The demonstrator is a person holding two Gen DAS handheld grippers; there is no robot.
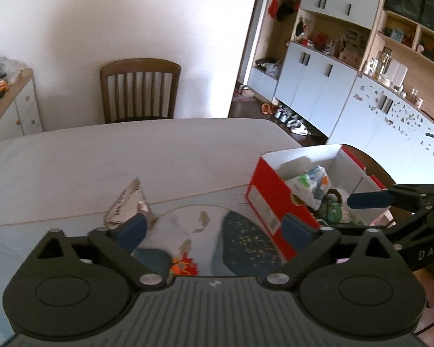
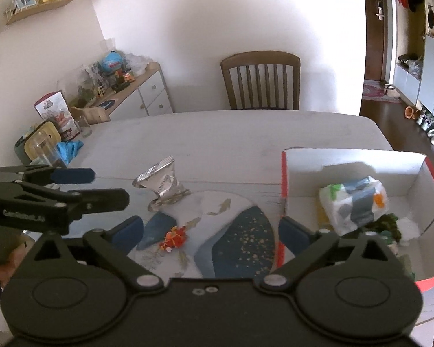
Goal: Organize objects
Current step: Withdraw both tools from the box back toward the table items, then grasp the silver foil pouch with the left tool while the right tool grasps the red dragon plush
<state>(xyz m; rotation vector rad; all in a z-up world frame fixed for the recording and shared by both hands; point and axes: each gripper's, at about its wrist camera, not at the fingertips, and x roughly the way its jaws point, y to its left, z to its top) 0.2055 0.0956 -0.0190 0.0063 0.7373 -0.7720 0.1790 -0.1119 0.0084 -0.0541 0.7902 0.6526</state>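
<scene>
1. Foil pouch (image 2: 162, 183): crumpled, lying on table (image 2: 231, 136) at mat (image 2: 234, 231) edge, left of red box (image 2: 283, 202), well apart from it. Probably the last loose item.
2. Box holds a tissue pack (image 2: 354, 206) + green stuff; looks like the collection bin.
3. Left gripper (image 1: 214, 230): jaws wide apart, nothing between, pouch just past left pad.
4. Right gripper (image 2: 211, 232): jaws apart too, empty, straddling box wall.
5. Right view shows the box floor + sideboard clutter; left view shows the box's red outer side w/ label + wall cabinets.
</scene>
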